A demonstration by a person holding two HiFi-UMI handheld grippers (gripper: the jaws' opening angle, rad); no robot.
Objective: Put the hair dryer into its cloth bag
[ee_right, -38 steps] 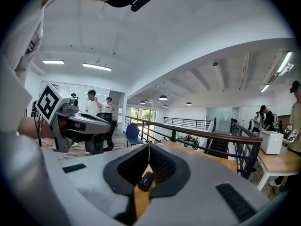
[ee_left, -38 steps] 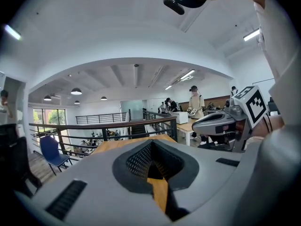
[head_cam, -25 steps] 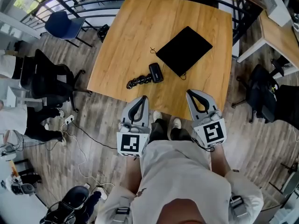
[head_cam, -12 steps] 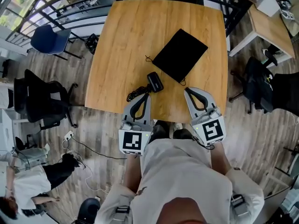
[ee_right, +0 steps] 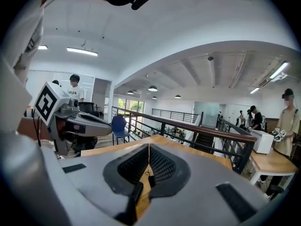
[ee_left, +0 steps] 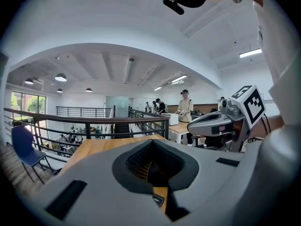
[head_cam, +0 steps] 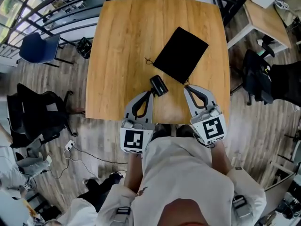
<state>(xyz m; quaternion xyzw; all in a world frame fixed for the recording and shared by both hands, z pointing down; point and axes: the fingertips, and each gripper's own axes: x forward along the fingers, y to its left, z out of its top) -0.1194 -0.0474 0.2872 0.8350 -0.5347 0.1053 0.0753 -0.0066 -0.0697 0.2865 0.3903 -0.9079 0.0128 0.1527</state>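
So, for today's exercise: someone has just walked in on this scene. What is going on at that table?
A person stands at the near edge of a wooden table, holding a two-jaw gripper in each hand. Both the left gripper and the right gripper are shut and empty, pointing across the table. A black hair dryer lies just ahead of the left gripper. Its black cloth bag lies flat further back. Nothing has been picked up, and the dryer is not yet in the bag.

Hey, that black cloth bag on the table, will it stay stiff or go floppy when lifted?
Probably floppy: the cloth bag lies thin and flat on the table, so likely empty and light. A push may just slide it on smooth wood.
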